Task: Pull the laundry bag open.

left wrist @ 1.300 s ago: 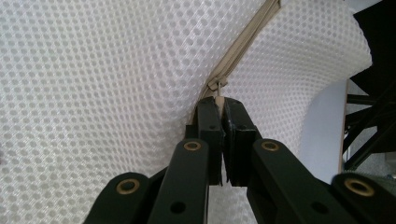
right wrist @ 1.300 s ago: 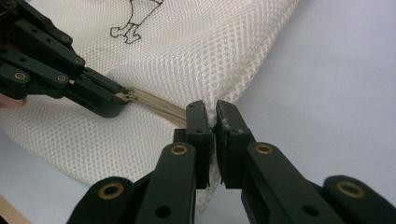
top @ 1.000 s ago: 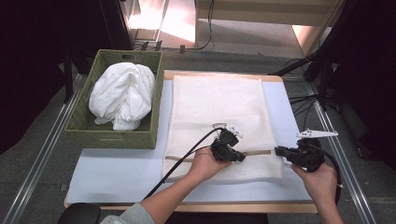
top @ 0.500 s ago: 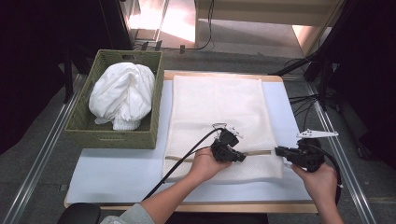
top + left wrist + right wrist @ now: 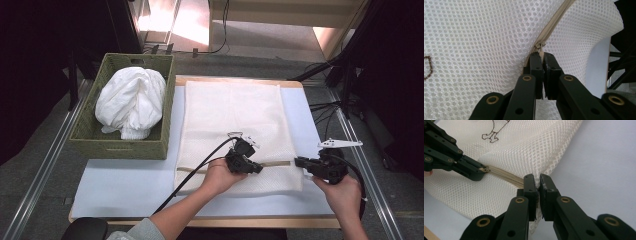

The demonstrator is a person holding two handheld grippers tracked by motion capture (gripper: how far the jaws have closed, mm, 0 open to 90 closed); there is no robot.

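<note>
Two grips: both sit on one mesh laundry bag (image 5: 235, 120), so everything below is placed against that bag.
Wicker basket (image 5: 87, 135): just left of the bag, apart from it, with a bundle of white cloth (image 5: 131, 102) heaped inside.
Bag, where it lies: flat on the pale blue mat (image 5: 120, 182), in the middle of the table, right of the basket.
Bag, long axis: runs away from the person toward the far table edge; the zip (image 5: 275, 163) crosses it near the close end, left to right.
Left gripper (image 5: 256, 169): over the bag's zip line, right of centre; jaws together, clamped on the zipper pull (image 5: 540, 50), as the left gripper view makes plain.
Right gripper (image 5: 299, 162): at the bag's right edge, where the zip ends; jaws pressed shut on a pinch of mesh at that corner (image 5: 539, 182).
Feel, as I'd judge it: light, limp, open-weave fabric that will ruck and slide on the mat if dragged by one point only.
Where to hold: the small pull for the slider, and the seam at the zip's end to brace it, which looks like what is set up here.
Risk: the pull is tiny and could slip out of the pads; the mesh may bunch ahead of the slider.
</note>
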